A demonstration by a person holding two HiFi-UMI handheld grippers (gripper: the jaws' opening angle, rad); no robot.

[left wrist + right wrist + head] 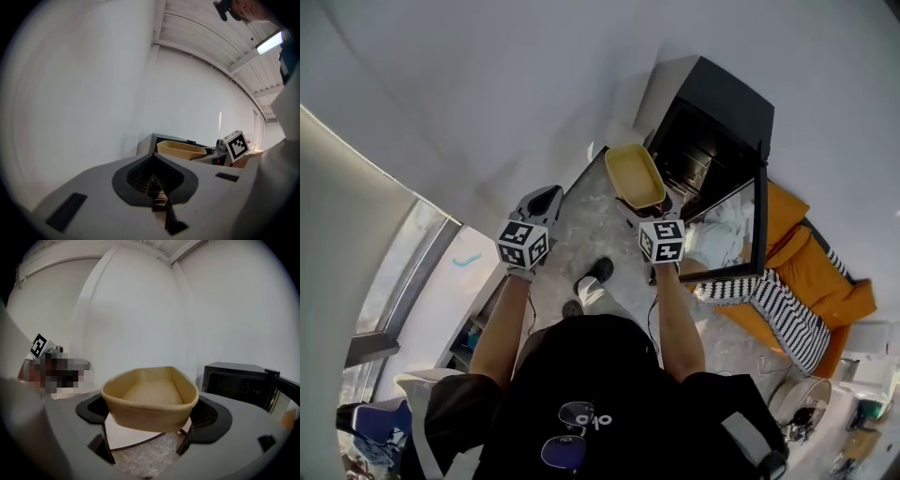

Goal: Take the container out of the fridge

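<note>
A shallow yellow container (636, 173) is held up off the floor in front of the small black fridge (717, 112). My right gripper (649, 208) is shut on its near end. In the right gripper view the container (150, 397) sits between the jaws, empty inside, with the fridge (236, 380) to the right behind it. The fridge door (757, 230) stands wide open. My left gripper (544, 201) hangs to the left, apart from the container, shut with nothing in it. From the left gripper view (155, 183) the container (180, 149) shows ahead on the right.
The fridge stands in a corner between white walls. An orange seat (825, 281) with a striped cloth (773, 305) lies right of the open door. Grey marbled floor (581, 234) spreads below the grippers, with the person's shoes (598, 272) on it.
</note>
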